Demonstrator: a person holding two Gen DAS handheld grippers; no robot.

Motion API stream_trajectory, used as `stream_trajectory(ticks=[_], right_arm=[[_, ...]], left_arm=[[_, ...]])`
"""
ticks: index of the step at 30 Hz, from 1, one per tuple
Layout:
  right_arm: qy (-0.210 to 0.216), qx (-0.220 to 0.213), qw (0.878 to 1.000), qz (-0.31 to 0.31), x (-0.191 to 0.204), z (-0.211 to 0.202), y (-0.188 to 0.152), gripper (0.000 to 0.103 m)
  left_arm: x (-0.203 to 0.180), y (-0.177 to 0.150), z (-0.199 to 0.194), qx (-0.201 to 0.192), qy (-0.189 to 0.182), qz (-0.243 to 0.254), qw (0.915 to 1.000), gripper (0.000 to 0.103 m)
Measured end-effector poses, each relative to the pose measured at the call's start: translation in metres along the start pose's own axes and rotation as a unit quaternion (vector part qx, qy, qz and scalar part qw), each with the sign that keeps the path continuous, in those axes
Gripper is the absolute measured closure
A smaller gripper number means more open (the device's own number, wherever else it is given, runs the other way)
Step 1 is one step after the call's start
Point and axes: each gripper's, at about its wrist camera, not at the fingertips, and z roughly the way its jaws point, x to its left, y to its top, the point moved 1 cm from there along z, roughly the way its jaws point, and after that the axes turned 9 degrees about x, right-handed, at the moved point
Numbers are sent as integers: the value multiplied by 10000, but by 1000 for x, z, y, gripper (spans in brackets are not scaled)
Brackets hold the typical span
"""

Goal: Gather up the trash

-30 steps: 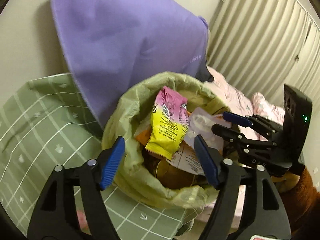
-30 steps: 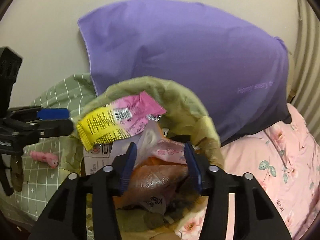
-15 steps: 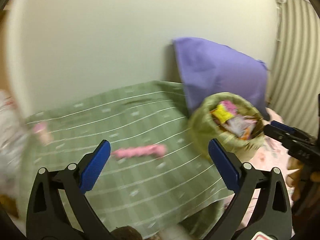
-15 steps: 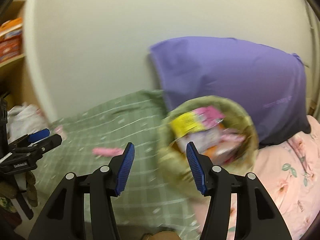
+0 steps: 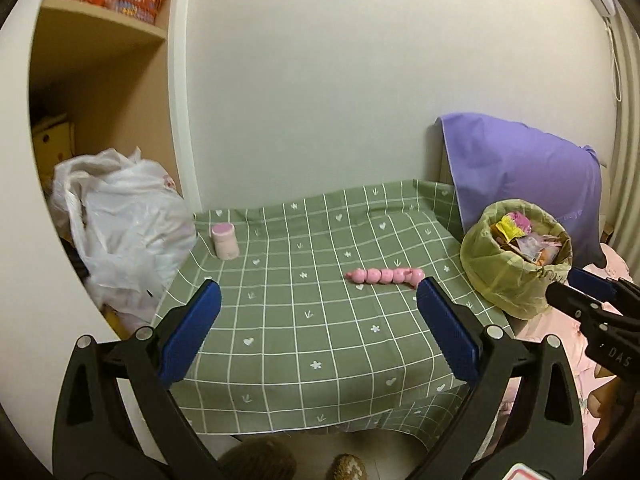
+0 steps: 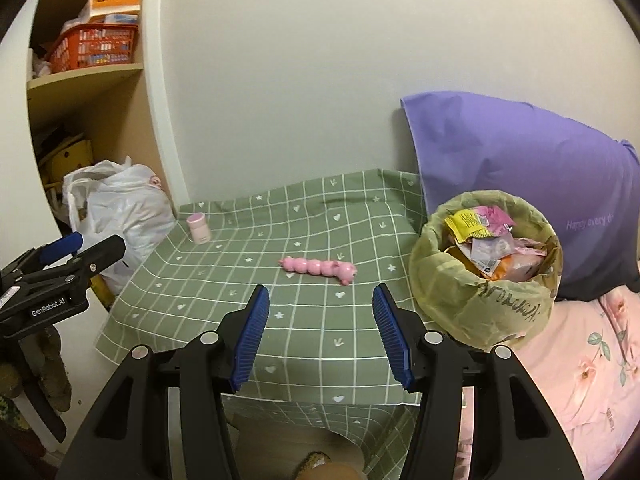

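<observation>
My left tool has its blue pads spread as wide as they go and nothing sits between them; it hangs over the near part of the bench, which is covered by a green checked cloth. My right tool stands partly open, pads well apart, also empty, over the near edge of the same cloth. I can see each tool from the other's camera: the right one at the right edge of the left view, the left one at the left edge of the right view.

The trash bin, lined with a yellow-green bag, stands at the right end of the bench, just in front of a purple pillow. It is filled to the rim with wrappers, a yellow and pink packet on top. A pink beaded toy lies flat near the middle of the cloth, apart from the bin. A small pink jar stands upright near the far left corner. Left of the bench a white plastic bag slumps below a shelf with a red basket. A pink floral bed cover lies to the right
</observation>
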Motion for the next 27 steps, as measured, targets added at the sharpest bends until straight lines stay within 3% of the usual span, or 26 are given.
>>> stream_trajectory(ticks=[6,27], right_arm=[[-67,-95,9999,-94,11,-11,-1,52],[-21,-79,9999,-132,14,-16,-3,52]], left_arm=[[1,-4,-9,57,-151,-56,9999,9],[0,-8,-18,82,-148,-45,9998,9]])
